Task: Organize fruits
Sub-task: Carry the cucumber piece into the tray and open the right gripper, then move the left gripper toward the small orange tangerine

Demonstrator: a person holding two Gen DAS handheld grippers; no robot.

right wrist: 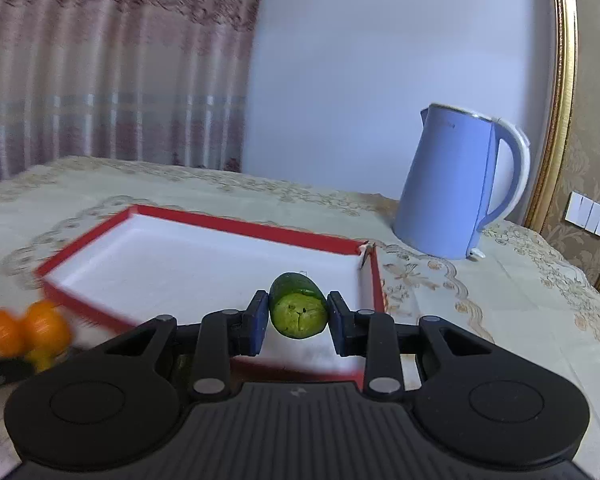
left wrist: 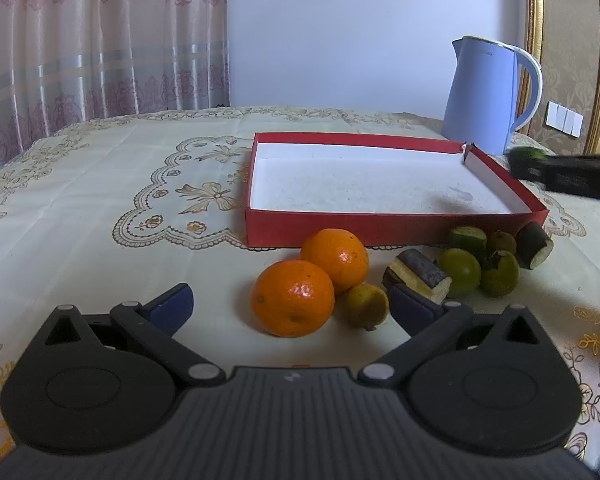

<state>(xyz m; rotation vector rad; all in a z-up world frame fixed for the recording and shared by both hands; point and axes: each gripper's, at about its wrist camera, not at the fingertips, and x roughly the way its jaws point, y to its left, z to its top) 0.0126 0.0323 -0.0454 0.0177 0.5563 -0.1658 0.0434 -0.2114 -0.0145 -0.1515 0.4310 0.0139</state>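
Right tongs [right wrist: 298,322] grip a green cucumber chunk [right wrist: 299,312] above the red tray [right wrist: 244,227], near its 5 o'clock corner. Pinched by its rounded sides, it could roll free and miss the tray. Only the left view shows the left tongs [left wrist: 290,306] open around the oranges [left wrist: 293,298] on the surface [left wrist: 100,184].
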